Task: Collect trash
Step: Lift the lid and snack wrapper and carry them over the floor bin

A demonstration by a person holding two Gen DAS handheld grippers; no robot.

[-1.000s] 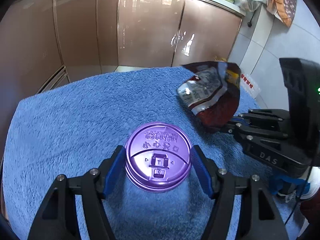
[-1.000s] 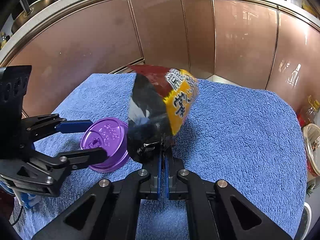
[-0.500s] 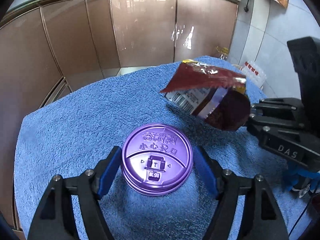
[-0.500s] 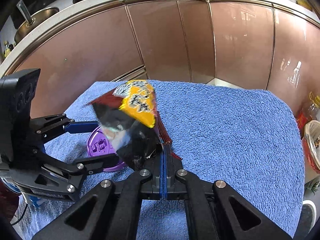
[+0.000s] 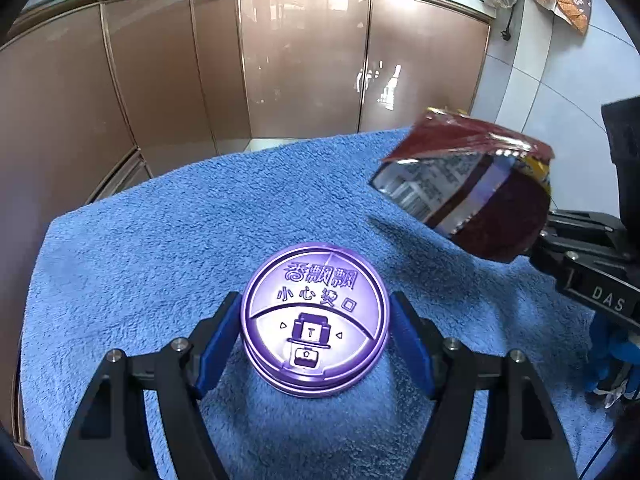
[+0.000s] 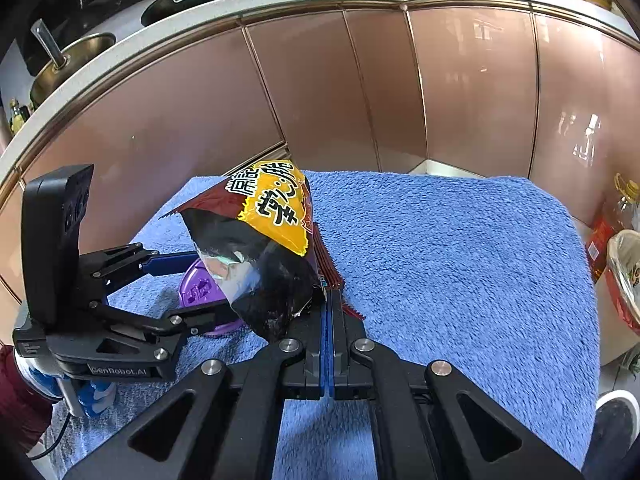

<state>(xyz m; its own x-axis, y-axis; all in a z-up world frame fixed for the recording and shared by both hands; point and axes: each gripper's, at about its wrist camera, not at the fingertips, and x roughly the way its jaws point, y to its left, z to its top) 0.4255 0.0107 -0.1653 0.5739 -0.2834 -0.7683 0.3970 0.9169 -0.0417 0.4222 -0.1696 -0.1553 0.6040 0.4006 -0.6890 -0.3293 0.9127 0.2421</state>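
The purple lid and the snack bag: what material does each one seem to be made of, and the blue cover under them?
Purple lid: probably moulded plastic, glossy; raised lettering and highlights on top.
Snack bag: looks like thin printed film with a foil lining; it creases sharply and shows a silvery, reflective patch.
Blue cover: seems a fleece or terry cloth, matte; fuzzy pile all over.

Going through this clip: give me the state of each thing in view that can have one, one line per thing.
Snack bag: pinched at its edge, lifted off the towel.
Purple lid: flat on the towel, printed side up, between the left pads.
Left gripper: open around the lid, pads not pressing.
Right gripper: shut on the bag.
Blue towel: spread flat.
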